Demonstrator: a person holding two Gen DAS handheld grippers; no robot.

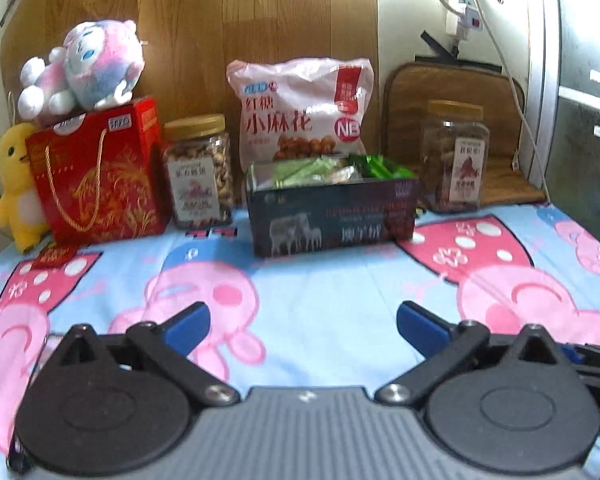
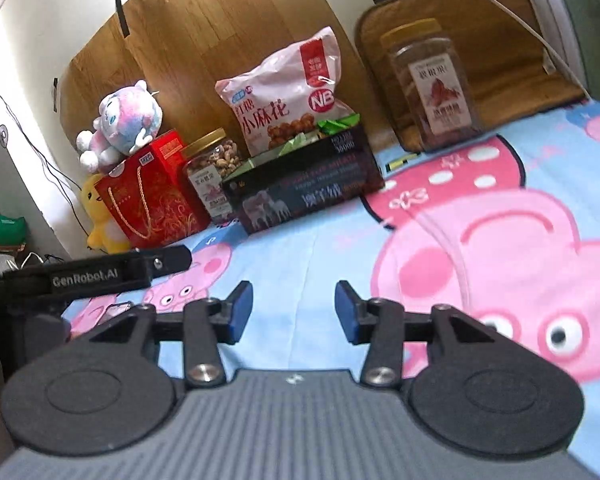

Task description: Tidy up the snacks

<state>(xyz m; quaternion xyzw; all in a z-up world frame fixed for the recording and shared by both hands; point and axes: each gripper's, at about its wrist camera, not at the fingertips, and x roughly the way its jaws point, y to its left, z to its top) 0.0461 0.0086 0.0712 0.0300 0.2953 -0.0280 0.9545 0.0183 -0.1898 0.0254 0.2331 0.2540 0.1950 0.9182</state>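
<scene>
A dark open box holding green-wrapped snacks stands at the back centre, also in the right wrist view. A pink snack bag leans behind it. A nut jar stands to its left and another jar to its right. My left gripper is open and empty over the cloth, well short of the box. My right gripper is open and empty too.
A red gift box with a pink plush toy on top and a yellow plush stand at the back left. A brown mat leans at the back right. The Peppa Pig cloth covers the surface. The left gripper's body shows at left.
</scene>
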